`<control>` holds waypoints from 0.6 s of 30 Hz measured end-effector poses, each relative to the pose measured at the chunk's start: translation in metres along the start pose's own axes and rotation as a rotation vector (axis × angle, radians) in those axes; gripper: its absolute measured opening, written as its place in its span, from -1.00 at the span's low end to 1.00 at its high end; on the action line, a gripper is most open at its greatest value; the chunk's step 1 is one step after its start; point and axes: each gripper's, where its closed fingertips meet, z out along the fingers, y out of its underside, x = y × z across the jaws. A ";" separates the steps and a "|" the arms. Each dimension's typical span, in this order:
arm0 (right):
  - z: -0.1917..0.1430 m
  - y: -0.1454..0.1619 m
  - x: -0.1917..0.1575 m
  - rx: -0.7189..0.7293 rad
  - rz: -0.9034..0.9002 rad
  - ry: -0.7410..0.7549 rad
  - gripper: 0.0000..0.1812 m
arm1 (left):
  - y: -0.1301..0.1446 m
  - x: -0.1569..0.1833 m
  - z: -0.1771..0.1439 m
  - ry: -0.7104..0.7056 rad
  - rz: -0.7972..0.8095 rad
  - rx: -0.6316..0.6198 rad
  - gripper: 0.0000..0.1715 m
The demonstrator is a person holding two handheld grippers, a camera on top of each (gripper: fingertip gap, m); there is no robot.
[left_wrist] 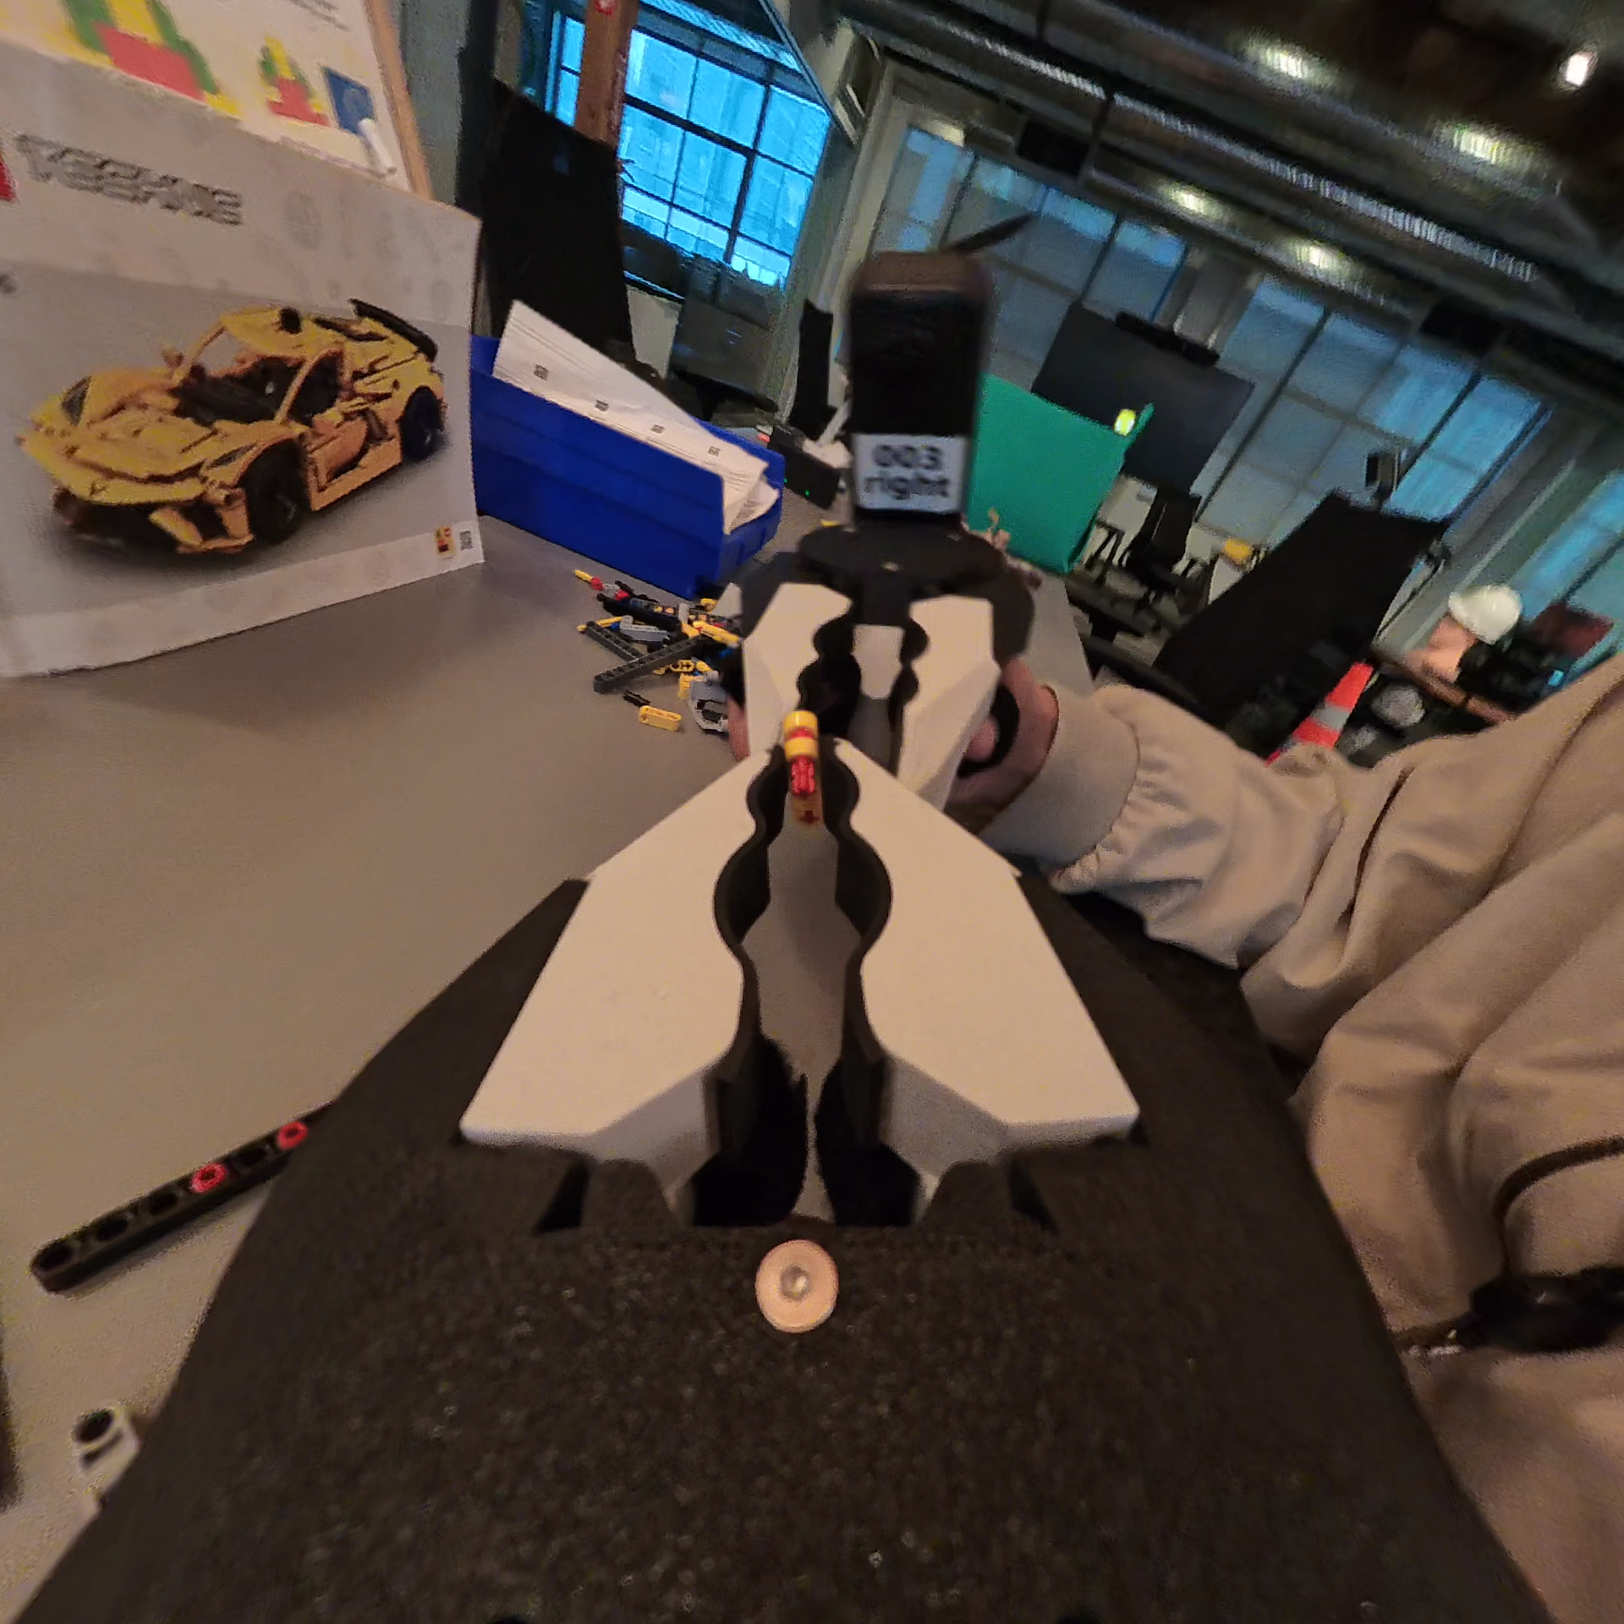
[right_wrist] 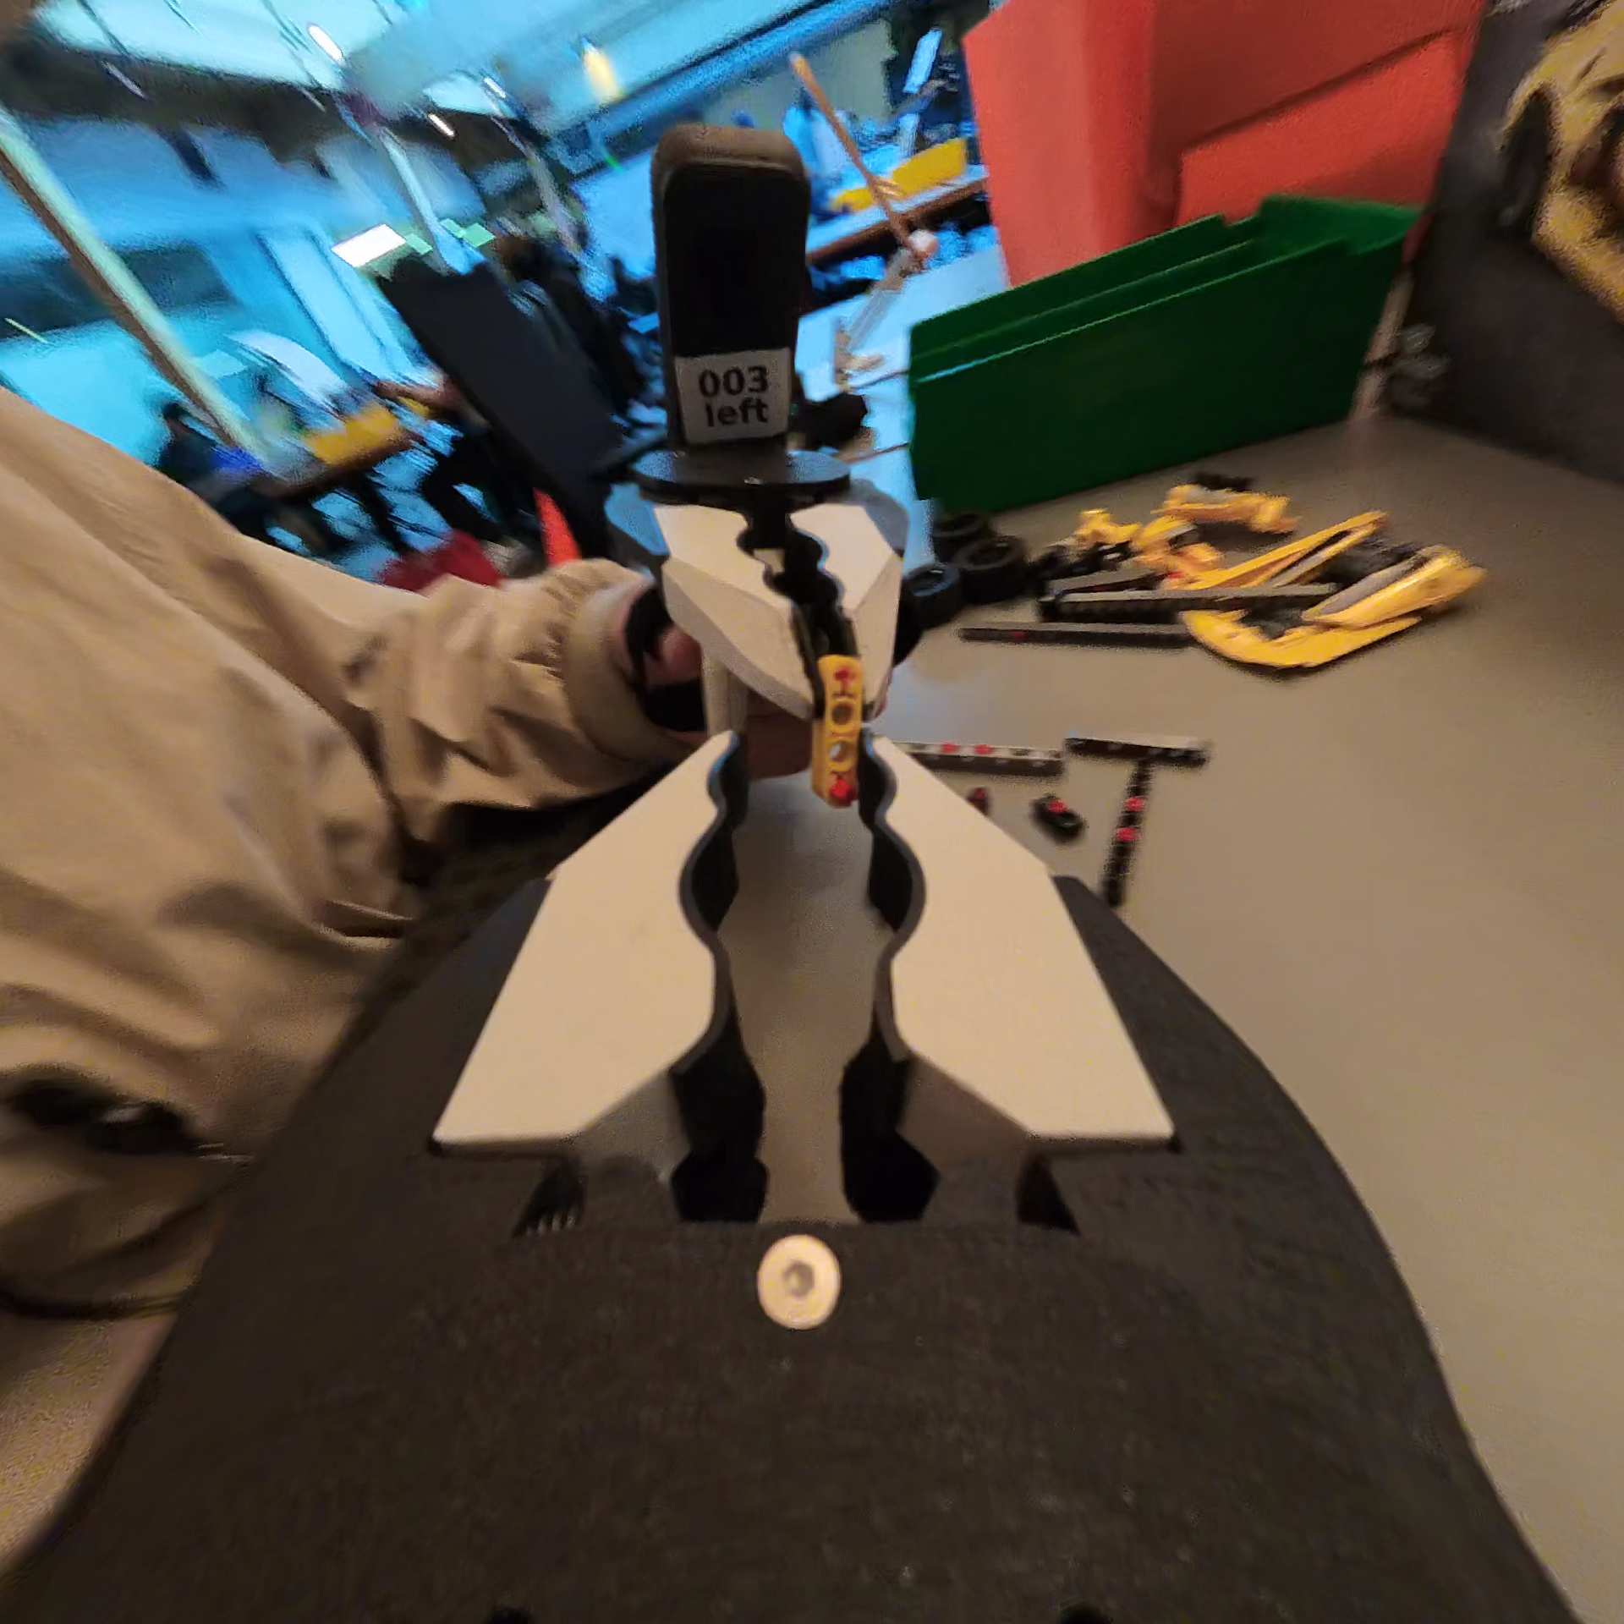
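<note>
My left gripper (left_wrist: 800, 763) is shut on a small yellow beam with red pins (left_wrist: 801, 766), held at its fingertips above the grey table (left_wrist: 351, 791). My right gripper (left_wrist: 851, 703) faces it tip to tip, held by a hand in a beige sleeve. In the right wrist view, the right gripper (right_wrist: 804, 764) is open. The yellow beam (right_wrist: 839, 734) hangs upright from the left gripper (right_wrist: 830, 681), and its lower end sits between my right fingertips, close to the right-hand finger (right_wrist: 914, 808).
A booklet showing a yellow car (left_wrist: 237, 422) leans at the back left, beside a blue bin (left_wrist: 615, 492) and a pile of small parts (left_wrist: 659, 641). A black beam with red pins (left_wrist: 167, 1204) lies near. A green bin (right_wrist: 1142, 378), yellow panels (right_wrist: 1274, 589), tyres (right_wrist: 975, 554) and black beams (right_wrist: 1134, 751) lie to the right.
</note>
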 end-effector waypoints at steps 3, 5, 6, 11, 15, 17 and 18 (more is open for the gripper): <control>0.001 0.000 0.014 -0.028 -0.128 0.159 -0.89 | -0.001 -0.005 0.000 0.017 -0.094 0.033 -0.92; 0.001 0.001 0.013 -0.013 -0.046 0.107 -0.90 | 0.000 -0.004 0.000 0.048 -0.133 0.023 -0.92; 0.000 0.001 0.011 -0.006 0.033 0.055 -0.91 | 0.001 -0.003 -0.001 0.063 -0.152 0.019 -0.92; -0.005 -0.008 0.013 0.049 0.083 0.046 -0.93 | -0.003 -0.004 -0.004 0.069 -0.147 0.032 -0.93; -0.007 -0.010 0.012 0.074 0.117 0.023 -0.93 | -0.004 -0.003 -0.005 0.055 -0.121 0.037 -0.96; -0.007 -0.009 0.012 0.067 0.138 0.011 -0.93 | -0.003 -0.004 -0.005 0.047 -0.116 0.032 -0.96; -0.007 -0.008 0.013 0.063 0.138 0.013 -0.93 | -0.003 -0.004 -0.005 0.045 -0.111 0.032 -0.97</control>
